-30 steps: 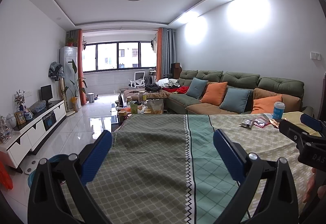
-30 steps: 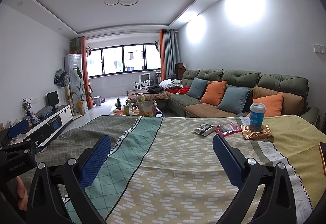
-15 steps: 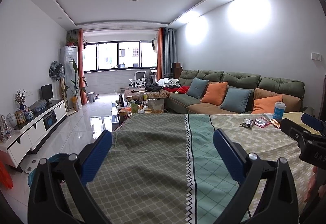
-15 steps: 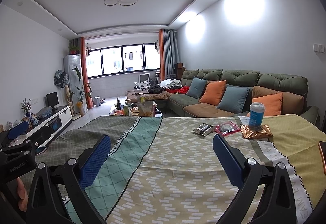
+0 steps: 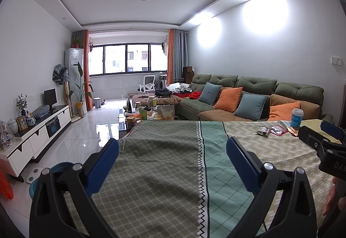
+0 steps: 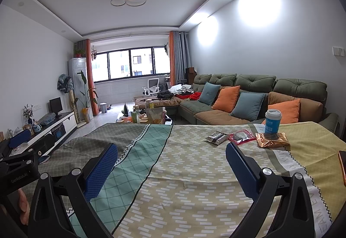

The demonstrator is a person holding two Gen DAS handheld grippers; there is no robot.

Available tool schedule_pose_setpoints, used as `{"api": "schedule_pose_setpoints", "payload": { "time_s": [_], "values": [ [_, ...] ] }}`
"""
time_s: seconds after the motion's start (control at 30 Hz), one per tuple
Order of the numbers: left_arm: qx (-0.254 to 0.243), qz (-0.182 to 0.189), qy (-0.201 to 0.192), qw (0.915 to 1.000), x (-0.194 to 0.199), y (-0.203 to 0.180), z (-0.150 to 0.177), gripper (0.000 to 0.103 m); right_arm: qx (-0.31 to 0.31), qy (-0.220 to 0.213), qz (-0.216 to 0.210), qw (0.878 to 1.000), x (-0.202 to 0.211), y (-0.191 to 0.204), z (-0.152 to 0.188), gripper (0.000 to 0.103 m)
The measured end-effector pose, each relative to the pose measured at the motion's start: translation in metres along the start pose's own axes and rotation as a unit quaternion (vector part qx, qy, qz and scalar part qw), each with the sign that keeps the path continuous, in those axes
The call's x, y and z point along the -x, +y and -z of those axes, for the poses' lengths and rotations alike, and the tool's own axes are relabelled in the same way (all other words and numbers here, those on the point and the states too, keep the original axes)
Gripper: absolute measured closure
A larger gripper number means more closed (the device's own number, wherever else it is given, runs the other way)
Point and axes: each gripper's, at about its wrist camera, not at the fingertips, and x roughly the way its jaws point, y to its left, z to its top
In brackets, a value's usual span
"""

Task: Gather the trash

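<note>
Trash lies on the far right of the cloth-covered table point(image 6: 183, 162): a dark wrapper point(image 6: 216, 137), a red packet point(image 6: 241, 136), a gold foil bag point(image 6: 272, 140) and a blue paper cup point(image 6: 272, 122) standing upright behind the bag. In the left wrist view the same group shows small: dark wrapper point(image 5: 263, 130), red packet point(image 5: 279, 130), cup point(image 5: 296, 118). My right gripper point(image 6: 172, 158) hovers open over the table, short of the wrappers. My left gripper point(image 5: 173, 150) is open over the table's grey-green left part, holding nothing.
A green sofa point(image 6: 255, 91) with orange and blue cushions stands behind the table. A cluttered low table point(image 5: 151, 112) sits beyond the far edge. A blue basin point(image 5: 56, 170) rests on the floor at left. A white TV cabinet point(image 5: 36, 130) lines the left wall.
</note>
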Motion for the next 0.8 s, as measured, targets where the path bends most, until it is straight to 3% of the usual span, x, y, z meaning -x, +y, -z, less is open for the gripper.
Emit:
{"api": "schedule_pose_setpoints", "payload": {
  "time_s": [0.8],
  "values": [
    [0.000,0.000,0.001,1.0000,-0.0011,0.0009,-0.0001,0.003,0.002,0.000,0.001,1.000,-0.0013,-0.0008,-0.0003,0.004]
  ]
}}
